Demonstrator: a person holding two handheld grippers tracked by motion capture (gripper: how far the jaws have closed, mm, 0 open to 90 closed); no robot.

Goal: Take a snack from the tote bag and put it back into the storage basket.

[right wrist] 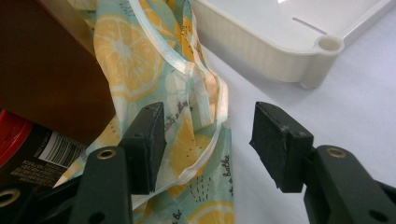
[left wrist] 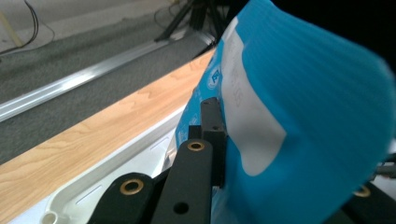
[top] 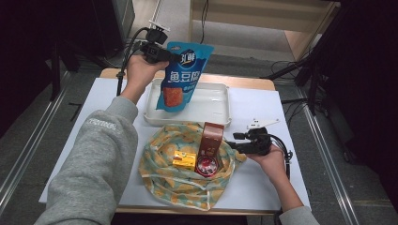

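Your left gripper (top: 162, 52) has its fingers clamped on the blue snack pouch (top: 182, 77), hanging long-axis down over the white tray (top: 221, 115); right gripper (top: 240, 142) fingers gape empty beside it.

White-covered table (top: 263, 180) with white tray (top: 225, 101), lemon-print cloth bag (top: 159, 183).

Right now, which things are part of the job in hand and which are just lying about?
In the job:
- blue snack pouch, gripped in the left tongs over the white tray
- lemon-print cloth bag, its edge between the open right tongs

Lying about:
- brown box, yellow box and red-lidded jar, on the bag
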